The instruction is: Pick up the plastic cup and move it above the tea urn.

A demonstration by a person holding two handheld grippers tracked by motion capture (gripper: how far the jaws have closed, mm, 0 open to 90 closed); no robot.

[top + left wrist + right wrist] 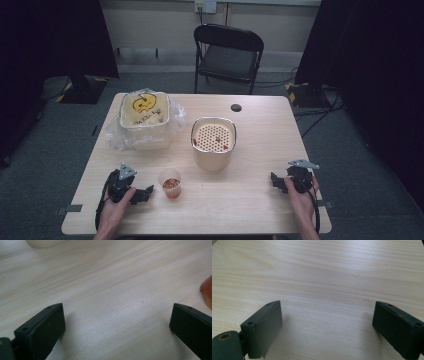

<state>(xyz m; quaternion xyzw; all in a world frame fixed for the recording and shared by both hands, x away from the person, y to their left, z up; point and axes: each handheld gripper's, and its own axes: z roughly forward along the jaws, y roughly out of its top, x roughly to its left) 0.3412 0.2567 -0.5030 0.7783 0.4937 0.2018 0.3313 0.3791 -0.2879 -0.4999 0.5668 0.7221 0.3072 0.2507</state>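
A small clear plastic cup (171,184) holding orange-red contents stands near the table's front, left of centre. My left gripper (146,194) rests on the table just left of that cup, held by a hand, jaws wide open on bare wood. In the left gripper view the gripper (117,322) has the cup's orange edge (207,291) at the far right, beyond its right jaw. My right gripper (276,182) lies near the front right, also open, and in the right gripper view the gripper (327,322) has nothing between its jaws.
A cream pot (213,144) with a perforated insert stands mid-table. At the back left a square tub (145,116) with a yellow printed lid sits in a clear plastic bag. The table (250,200) has a black grommet (236,107). A folding chair (227,55) stands behind.
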